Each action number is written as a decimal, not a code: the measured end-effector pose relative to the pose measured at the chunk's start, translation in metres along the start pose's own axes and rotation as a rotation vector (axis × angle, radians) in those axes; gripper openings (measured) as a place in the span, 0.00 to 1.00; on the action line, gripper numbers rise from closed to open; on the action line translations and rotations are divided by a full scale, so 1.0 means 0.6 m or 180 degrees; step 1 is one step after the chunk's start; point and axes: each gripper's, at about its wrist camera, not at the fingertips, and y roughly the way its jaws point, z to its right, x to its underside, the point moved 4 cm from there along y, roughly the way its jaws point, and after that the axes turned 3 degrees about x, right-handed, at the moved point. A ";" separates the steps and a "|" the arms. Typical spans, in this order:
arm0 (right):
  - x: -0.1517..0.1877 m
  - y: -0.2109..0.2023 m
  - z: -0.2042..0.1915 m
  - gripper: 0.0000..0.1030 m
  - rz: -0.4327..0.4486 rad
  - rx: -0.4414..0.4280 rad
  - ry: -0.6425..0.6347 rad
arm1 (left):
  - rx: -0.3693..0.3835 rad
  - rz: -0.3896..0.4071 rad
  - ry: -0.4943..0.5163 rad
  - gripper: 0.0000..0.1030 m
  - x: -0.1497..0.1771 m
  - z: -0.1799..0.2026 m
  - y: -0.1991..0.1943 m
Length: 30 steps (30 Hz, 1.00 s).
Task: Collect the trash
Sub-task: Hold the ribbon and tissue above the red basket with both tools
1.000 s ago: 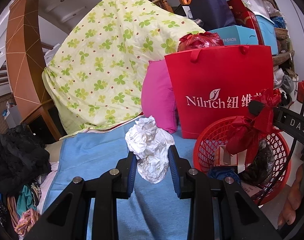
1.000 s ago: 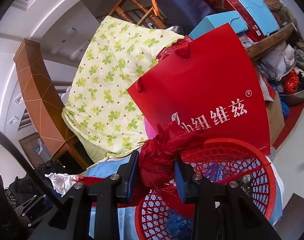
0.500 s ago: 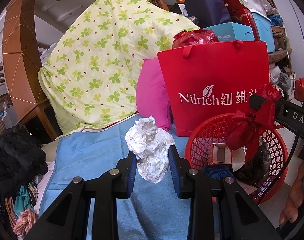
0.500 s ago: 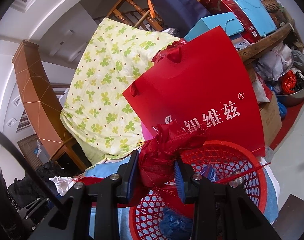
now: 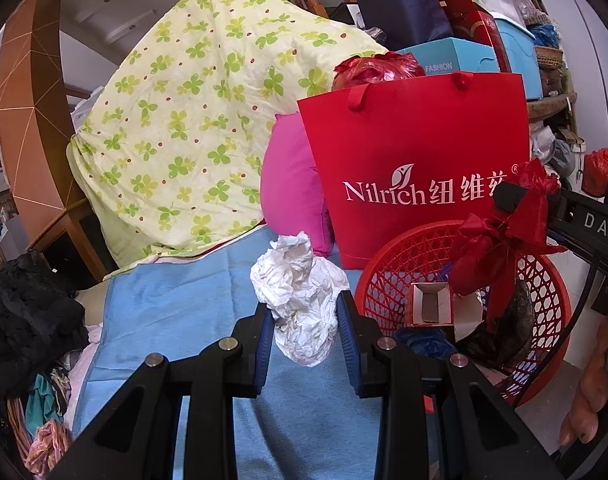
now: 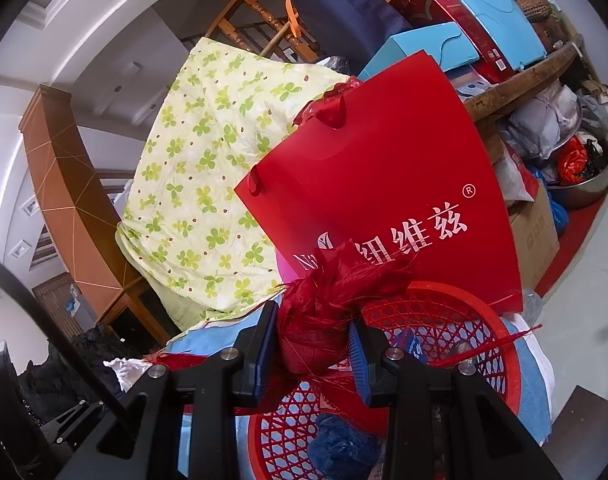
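Two claws are loaded: the left claw (image 5: 304, 340) pinches crumpled white paper (image 5: 302, 300) above the blue cloth (image 5: 192, 304), the right claw (image 6: 313, 346) pinches a red mesh bundle (image 6: 331, 308) over the red basket (image 6: 463, 312); each should release only once well inside the rim

- The left tool (image 5: 304, 330), black-armed with blue pads, is clamped on something, tipped slightly downward.
- The right tool (image 6: 313, 346), same build, is likewise clamped, held nearly level.
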 end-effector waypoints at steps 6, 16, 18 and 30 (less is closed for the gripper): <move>0.002 -0.002 0.003 0.35 -0.0010 0.0024 0.0004 | 0.0042 -0.0007 0.0014 0.32 -0.001 0.008 0.004; 0.002 -0.009 0.014 0.35 -0.0010 0.0063 0.0036 | 0.0103 -0.0038 0.0043 0.32 0.002 0.025 0.011; 0.003 -0.011 0.015 0.35 -0.0007 0.0074 0.0037 | 0.0107 -0.0040 0.0052 0.32 0.002 0.027 0.012; 0.006 -0.015 0.023 0.35 -0.0021 0.0092 0.0098 | 0.0155 -0.0064 0.0094 0.32 0.004 0.041 0.014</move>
